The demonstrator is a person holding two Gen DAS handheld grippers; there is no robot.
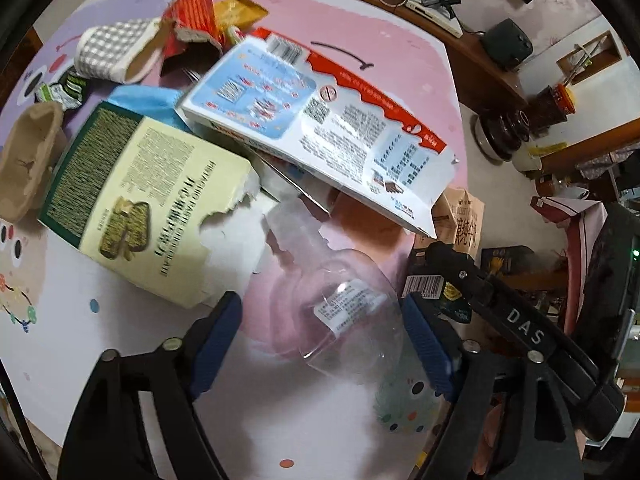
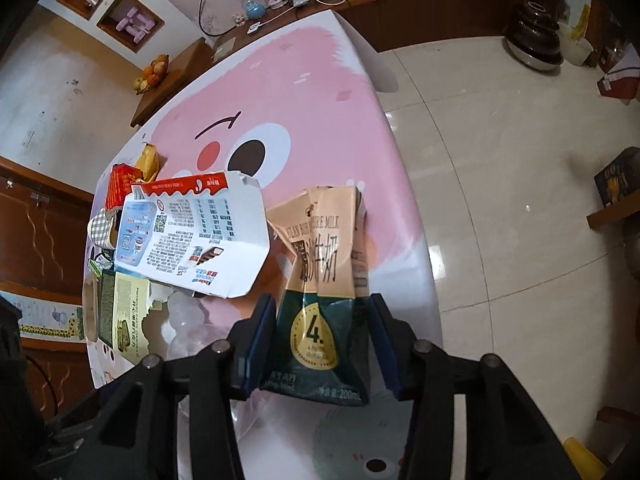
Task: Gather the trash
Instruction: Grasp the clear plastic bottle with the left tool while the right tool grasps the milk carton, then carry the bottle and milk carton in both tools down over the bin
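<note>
Trash covers the pink cartoon tablecloth (image 2: 320, 92): a crushed milk carton (image 2: 324, 292) (it reads "PURE MILK" and "200mL", with a large "4." on its green base) stands near the table's edge between the right gripper (image 2: 324, 340) pads, narrow and at its sides, though real pressure I cannot tell. A clear plastic bottle (image 1: 340, 312) with a small white label lies between the left gripper (image 1: 324, 332) pads, wide and apart from it. Beyond sit a torn white-and-red box (image 1: 320, 120), a green-and-cream box (image 1: 132, 200) and an empty pulp tray (image 1: 28, 160).
</note>
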